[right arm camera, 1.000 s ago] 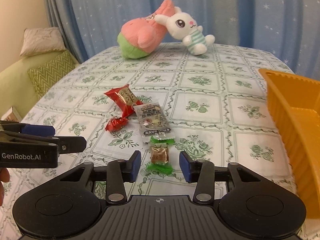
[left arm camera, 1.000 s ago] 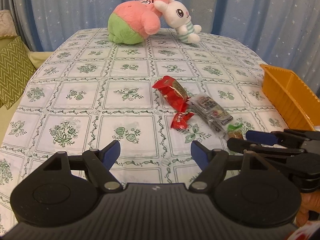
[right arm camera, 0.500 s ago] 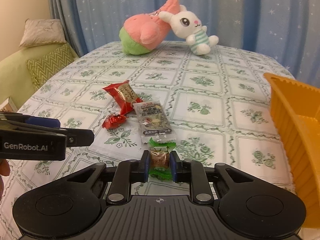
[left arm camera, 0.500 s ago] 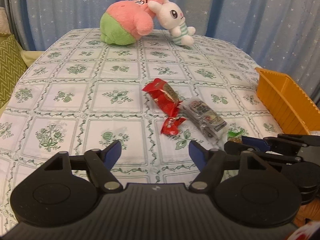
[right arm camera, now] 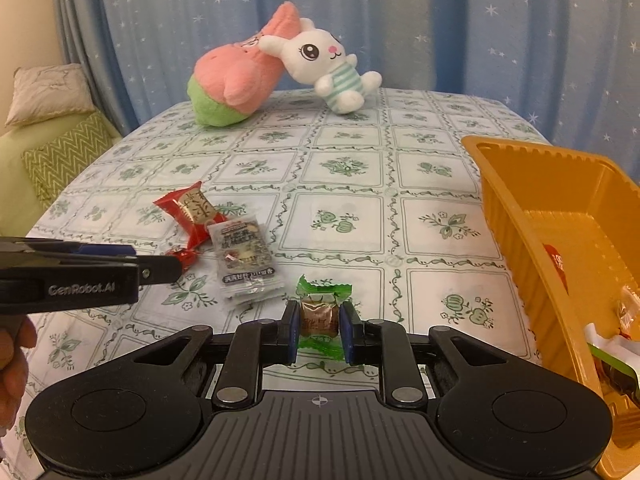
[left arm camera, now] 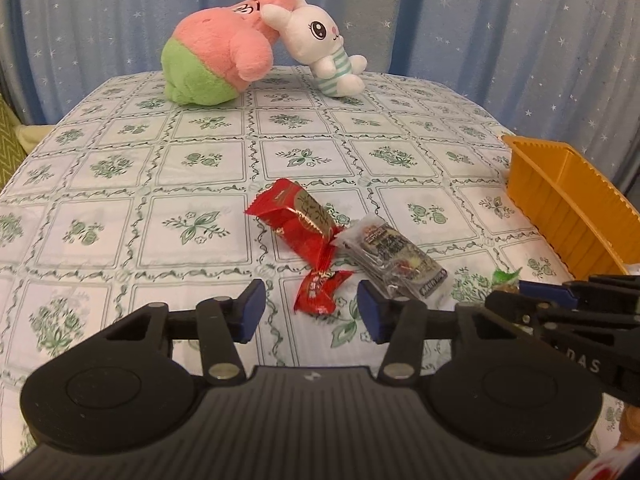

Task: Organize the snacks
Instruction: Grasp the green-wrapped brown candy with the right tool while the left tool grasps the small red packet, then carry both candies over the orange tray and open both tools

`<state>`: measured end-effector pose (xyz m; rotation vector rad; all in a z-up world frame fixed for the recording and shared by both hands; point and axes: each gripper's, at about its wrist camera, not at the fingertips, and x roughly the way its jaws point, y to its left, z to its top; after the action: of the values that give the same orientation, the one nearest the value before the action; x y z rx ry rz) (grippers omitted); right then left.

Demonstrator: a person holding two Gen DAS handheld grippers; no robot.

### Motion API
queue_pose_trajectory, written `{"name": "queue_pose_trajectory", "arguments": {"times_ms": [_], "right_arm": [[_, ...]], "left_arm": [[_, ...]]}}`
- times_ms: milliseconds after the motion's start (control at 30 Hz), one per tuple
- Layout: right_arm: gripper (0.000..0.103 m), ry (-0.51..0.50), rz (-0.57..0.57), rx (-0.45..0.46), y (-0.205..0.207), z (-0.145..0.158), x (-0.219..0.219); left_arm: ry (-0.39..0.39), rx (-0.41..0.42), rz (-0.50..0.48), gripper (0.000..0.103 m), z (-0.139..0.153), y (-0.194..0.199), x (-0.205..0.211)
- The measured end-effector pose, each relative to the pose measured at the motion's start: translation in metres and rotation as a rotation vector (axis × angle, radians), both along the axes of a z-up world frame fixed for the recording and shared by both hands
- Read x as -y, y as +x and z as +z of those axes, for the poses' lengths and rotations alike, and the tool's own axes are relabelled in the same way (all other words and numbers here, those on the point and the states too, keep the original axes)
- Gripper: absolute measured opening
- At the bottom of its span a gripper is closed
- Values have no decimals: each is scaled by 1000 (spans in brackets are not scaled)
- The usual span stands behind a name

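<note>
Snacks were seen scattered on the tabletop (left arm camera: pixel 200 152) in the left wrist view: a large red packet (left arm camera: pixel 298 218), a small red candy (left arm camera: pixel 320 290) and a clear packet (left arm camera: pixel 394 254), bunched together ahead of the camera. The left tongs (left arm camera: pixel 310 312) were held with the jaws wide apart, nothing between them, and the small red candy lay just beyond the gap. The orange tray (left arm camera: pixel 560 204) was placed at the right edge, well apart from this cluster. Two plush toys (left arm camera: pixel 256 44) were leaned together at the far end.

In the right wrist view, the right tongs (right arm camera: pixel 319 330) were clamped on a green-wrapped candy (right arm camera: pixel 320 312), gripped across its brown middle with the wrapper ends sticking out above and below. Whether it was lifted clear of the cloth could not be told. The orange tray (right arm camera: pixel 516 216) was set just to the right, and several wrapped items were already lying in its near corner, partly cut off by the frame.

The task was judged to be partly done: some snacks were stowed, one was in the grip and not yet delivered, and three were left on the cloth.
</note>
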<state>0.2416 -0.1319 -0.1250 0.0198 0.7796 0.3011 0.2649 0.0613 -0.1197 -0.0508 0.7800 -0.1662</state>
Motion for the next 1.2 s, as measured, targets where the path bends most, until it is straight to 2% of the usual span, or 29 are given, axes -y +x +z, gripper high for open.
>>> {"name": "queue_pose_trajectory", "arguments": {"times_ms": [167,433,800,1200], "right_arm": [[21,5,-9,-14,1,-3,1],[21,5,-11,-20,2,-5,1],[21,8,-26,-7,-6,9,7],[21,38,-53,5,-47,49,29]], "left_arm": [[0,-1,-10,38,-5,9,0],[1,-14,-53,18,-9,12,9],[13,-27,-19,16,2,-10,19],[-23,-29,52,16,46,-61,33]]}}
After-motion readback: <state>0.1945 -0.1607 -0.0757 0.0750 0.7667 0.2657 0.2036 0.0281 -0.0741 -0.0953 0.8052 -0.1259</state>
